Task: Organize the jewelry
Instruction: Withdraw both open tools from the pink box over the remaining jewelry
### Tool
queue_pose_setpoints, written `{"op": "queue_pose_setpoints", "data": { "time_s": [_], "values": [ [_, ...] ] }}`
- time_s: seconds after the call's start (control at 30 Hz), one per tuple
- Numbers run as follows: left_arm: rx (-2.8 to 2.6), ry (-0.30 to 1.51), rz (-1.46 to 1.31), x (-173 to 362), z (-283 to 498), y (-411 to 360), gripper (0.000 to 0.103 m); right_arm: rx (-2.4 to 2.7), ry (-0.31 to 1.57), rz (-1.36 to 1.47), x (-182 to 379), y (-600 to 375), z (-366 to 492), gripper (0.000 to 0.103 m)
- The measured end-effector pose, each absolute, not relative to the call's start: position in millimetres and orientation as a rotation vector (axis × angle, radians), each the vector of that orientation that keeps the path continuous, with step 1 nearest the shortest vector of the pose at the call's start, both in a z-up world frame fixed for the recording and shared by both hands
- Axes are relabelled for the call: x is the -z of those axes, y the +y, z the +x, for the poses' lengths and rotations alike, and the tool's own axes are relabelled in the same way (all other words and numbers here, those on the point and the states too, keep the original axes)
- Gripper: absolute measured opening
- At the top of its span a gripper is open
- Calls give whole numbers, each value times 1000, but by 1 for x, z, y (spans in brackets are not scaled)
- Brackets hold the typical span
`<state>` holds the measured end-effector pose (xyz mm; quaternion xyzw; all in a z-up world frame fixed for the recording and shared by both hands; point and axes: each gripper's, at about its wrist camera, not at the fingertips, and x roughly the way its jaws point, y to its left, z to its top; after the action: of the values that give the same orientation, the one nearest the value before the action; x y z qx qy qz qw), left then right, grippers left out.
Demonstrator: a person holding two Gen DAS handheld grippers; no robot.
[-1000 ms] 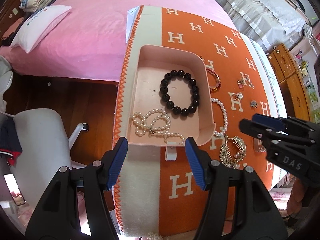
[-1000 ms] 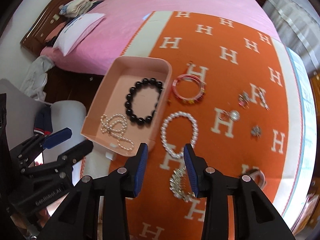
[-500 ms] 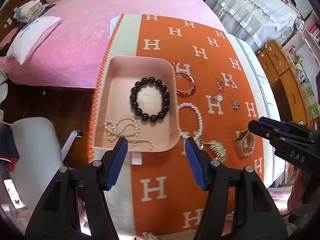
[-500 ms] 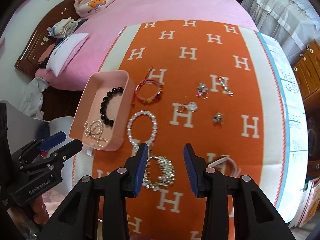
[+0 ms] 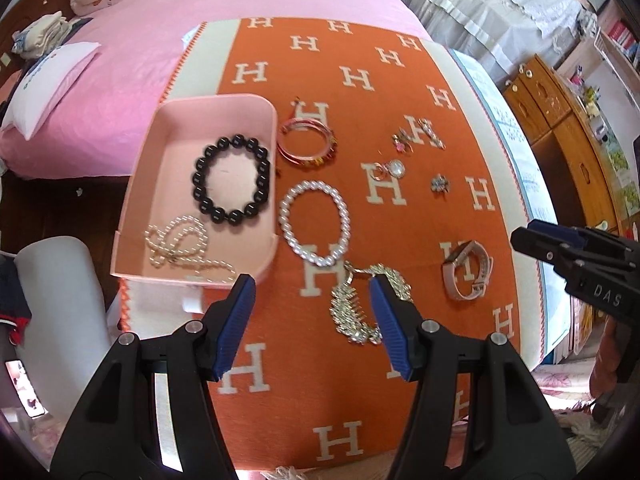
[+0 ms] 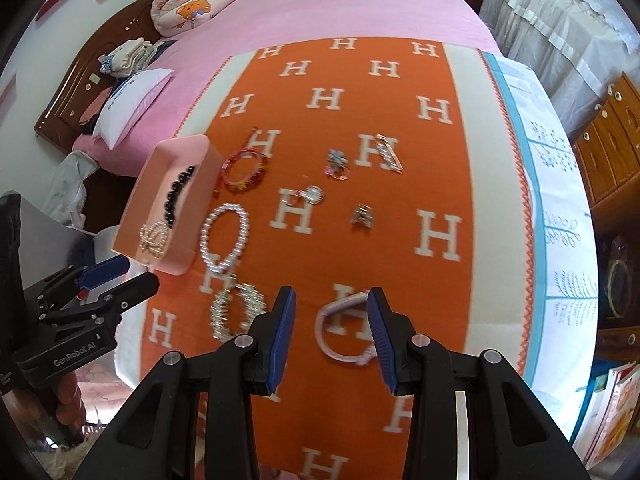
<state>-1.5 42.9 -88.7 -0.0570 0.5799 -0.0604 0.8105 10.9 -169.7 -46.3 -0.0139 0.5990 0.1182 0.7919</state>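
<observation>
A pink tray [image 5: 140, 184] [image 6: 136, 208] on the orange blanket holds a black bead bracelet [image 5: 230, 179] and a thin pearl necklace [image 5: 180, 244]. Right of it lie a pearl bracelet [image 5: 314, 222] [image 6: 224, 236], a red bangle [image 5: 306, 148] [image 6: 244, 170], a silver leaf necklace [image 5: 360, 308] [image 6: 236, 312], a pink watch [image 5: 466, 270] [image 6: 340, 332] and small earrings and brooches [image 5: 416, 136]. My left gripper [image 5: 310, 320] is open and empty, above the blanket near the silver necklace. My right gripper [image 6: 330, 334] is open and empty, with the pink watch showing between its fingers.
The orange H-pattern blanket [image 5: 352, 80] lies over a pink bed [image 5: 160, 40]. A white pillow [image 5: 44, 88] is at far left. A grey chair [image 5: 60, 312] stands below the bed edge. Wooden drawers [image 5: 560, 140] stand to the right.
Both grippers have pulled back and swung right, away from the tray. The right gripper now looks over the pink watch; the left over the silver necklace. No jewelry moved.
</observation>
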Motion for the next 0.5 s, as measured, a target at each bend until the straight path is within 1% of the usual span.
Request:
{"op": "queue_pose_setpoints", "data": {
  "time_s": [0.4, 0.47, 0.5],
  "values": [
    [149, 1275, -49, 107, 16, 8, 57, -202, 1370, 28, 92, -233, 1, 38],
    [148, 1287, -56, 111, 26, 5, 56, -208, 1375, 31, 96, -235, 3, 38],
    [148, 1291, -57, 112, 29, 4, 54, -216, 1376, 29, 98, -236, 4, 38]
  ]
}}
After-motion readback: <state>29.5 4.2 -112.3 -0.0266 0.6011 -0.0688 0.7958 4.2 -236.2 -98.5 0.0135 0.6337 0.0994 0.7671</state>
